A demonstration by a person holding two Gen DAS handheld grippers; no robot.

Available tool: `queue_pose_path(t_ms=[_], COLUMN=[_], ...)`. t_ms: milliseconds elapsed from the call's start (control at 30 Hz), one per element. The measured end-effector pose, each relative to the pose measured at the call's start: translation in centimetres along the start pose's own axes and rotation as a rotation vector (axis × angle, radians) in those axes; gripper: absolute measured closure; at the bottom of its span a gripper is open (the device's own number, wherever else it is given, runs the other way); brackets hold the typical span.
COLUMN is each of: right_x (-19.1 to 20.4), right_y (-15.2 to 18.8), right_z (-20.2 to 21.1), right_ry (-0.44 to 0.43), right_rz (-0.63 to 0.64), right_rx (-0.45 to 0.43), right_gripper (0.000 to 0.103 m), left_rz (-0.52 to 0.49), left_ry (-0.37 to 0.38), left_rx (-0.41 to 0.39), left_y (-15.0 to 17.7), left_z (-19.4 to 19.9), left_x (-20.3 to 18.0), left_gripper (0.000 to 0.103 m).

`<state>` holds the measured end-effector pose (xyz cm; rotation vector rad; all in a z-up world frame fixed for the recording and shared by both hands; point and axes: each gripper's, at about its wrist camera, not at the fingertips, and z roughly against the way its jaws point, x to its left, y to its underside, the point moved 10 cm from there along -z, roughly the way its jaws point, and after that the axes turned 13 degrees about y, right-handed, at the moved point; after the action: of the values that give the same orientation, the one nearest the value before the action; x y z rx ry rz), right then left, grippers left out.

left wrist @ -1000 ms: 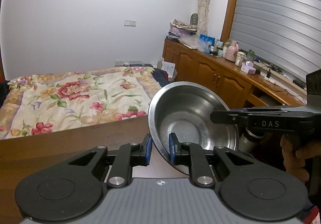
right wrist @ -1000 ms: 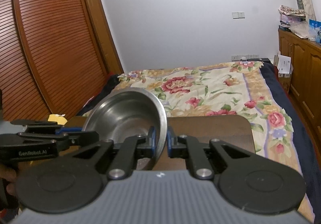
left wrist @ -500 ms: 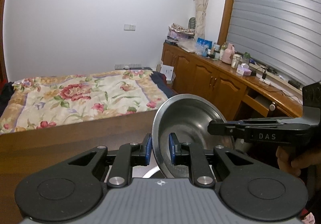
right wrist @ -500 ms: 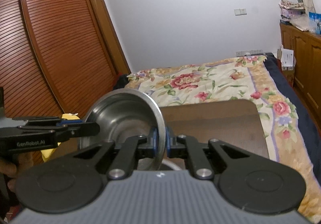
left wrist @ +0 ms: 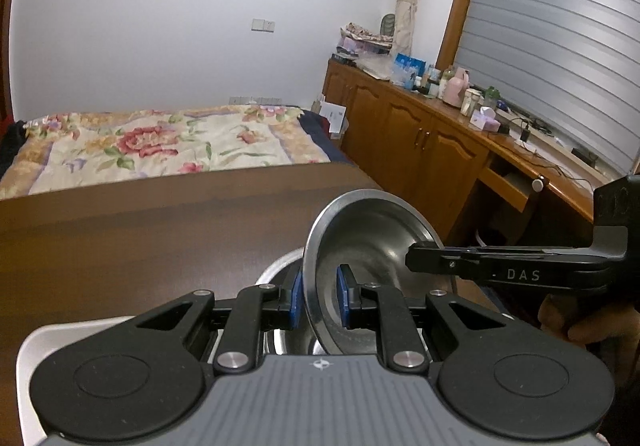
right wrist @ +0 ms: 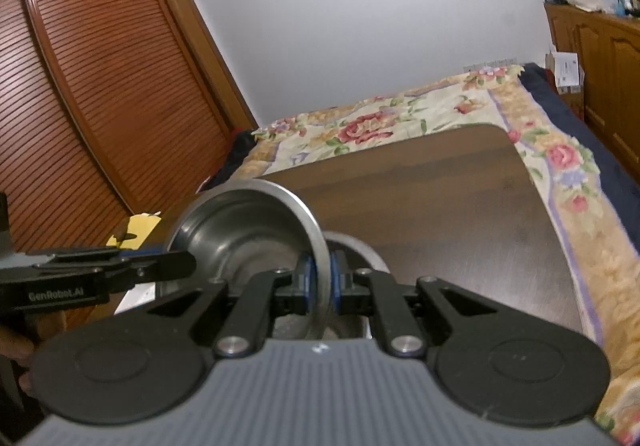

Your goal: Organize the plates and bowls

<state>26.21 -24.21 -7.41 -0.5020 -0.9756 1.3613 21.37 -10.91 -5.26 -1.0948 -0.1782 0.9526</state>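
A steel bowl hangs tilted just above the brown table, held at opposite sides of its rim. My left gripper is shut on the near rim in the left wrist view. My right gripper is shut on the other side of the same steel bowl. Each gripper shows in the other's view: the right gripper from the right, the left gripper from the left. A second steel bowl sits directly underneath, its rim peeking out, mostly hidden.
A white tray lies at the table's near left corner, under my left gripper. A flowered bed stands beyond the table. Wooden cabinets with bottles line the right wall; a slatted wardrobe stands on the left. A person's hand grips the right handle.
Both grippers have come down together with the steel bowl, from mid-air to just above the table. The second bowl and the white tray have come into view beneath it.
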Motion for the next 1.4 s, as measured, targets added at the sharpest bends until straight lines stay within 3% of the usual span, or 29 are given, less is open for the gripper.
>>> queue_pose_path(t_ms=[167,633,1400], right_x=[0.1,-0.1,0.6], right_y=[1.0,1.8,1.4], right_z=[-0.2,-0.6,-0.5], right_ry=[-0.002,0.096,0.143], right_rz=[-0.012,0.094,0.199], right_rx=[0.005,-0.052,-0.120], right_gripper=[0.091,0.091,0.091], left_rz=[-0.017,-0.033,0.003], left_ry=[-0.028,-0.063,-0.066], left_rx=[0.012,0.017,-0.025], left_y=[1.1,2.7,3.5], left_z=[-0.3,-2.1,-2.2], left_x=[-0.1,0.3,1.5], left_gripper=[0.083,0.083,0.084])
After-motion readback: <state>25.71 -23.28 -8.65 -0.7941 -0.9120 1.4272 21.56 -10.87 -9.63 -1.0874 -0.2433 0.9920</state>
